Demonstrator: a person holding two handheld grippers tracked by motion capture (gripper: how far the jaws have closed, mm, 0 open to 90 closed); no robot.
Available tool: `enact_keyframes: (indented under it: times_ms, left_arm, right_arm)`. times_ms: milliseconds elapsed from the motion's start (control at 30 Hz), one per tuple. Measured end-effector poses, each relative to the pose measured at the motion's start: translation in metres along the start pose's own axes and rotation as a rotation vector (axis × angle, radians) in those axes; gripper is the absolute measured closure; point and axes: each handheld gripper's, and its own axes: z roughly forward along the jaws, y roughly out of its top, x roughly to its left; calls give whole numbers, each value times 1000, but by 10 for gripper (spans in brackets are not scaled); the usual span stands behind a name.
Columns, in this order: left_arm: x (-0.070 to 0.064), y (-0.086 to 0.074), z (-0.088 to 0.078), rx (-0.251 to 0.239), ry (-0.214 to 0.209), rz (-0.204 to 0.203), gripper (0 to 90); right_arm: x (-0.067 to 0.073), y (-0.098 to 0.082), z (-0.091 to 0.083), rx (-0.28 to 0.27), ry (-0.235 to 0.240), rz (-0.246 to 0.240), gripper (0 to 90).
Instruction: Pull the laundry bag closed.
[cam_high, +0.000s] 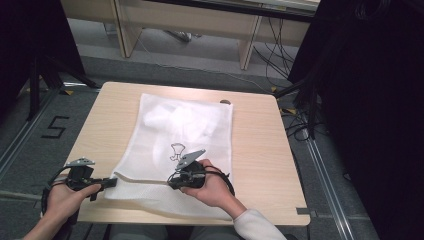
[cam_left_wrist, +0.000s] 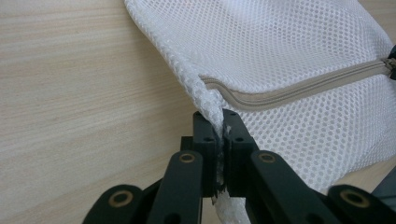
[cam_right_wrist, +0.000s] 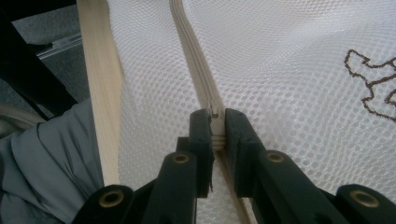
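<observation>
Near edge of the light wooden table (cam_high: 260, 150): person's left hand (cam_high: 62, 197) comes in from bottom left, palm wrapped round the black left gripper (cam_high: 111, 183), which points level to the right across the table, grey three-cornered plate on top; its jaws are clenched on the bunched corner of the white mesh zippered laundry bag (cam_high: 185, 130), seen close in the left gripper view with the netting (cam_left_wrist: 289, 56) squeezed between the two black pads, corner pulled slightly off the tabletop. Right hand (cam_high: 212, 187) reaches in from bottom right, light sleeve at the wrist, fingers curled over the black right gripper (cam_high: 172, 182), which points left toward the other gripper along the bag's near part; its jaws are pinched tight on the beige zipper (cam_right_wrist: 205, 88), gripping at the small metal slider in the right gripper view. Zipper strip (cam_high: 140, 177) runs between the two grippers, parallel to the table's near edge. Bag lies flat in the middle of the table, spreading away from the hands toward the far edge, small dark outline print (cam_high: 177, 149) on it just beyond the right gripper, paler bunched contents showing through at the far half. Small dark round object (cam_high: 225, 102) sits on the table at the bag's far right corner, too small to tell what. Grey floor with a painted 5 (cam_high: 55, 126) left of the table, cables and wooden furniture legs beyond
</observation>
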Motion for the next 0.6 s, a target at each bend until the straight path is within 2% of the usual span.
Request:
enact_keyframes:
  times_ms: [67,167,333,600]
  left_arm:
    - [0,0,0,2,0,1,854]
    - [0,0,0,1,0,0,854]
    - [0,0,0,1,-3,0,854]
    - [0,0,0,0,1,0,854]
  right_arm:
    - [1,-1,-1,3,-1,14,824]
    - [-1,-2,-1,1,-4,0,824]
    - [0,-2,-1,-6,8,10,824]
    - [-1,-4,-3,-7,16,-3,824]
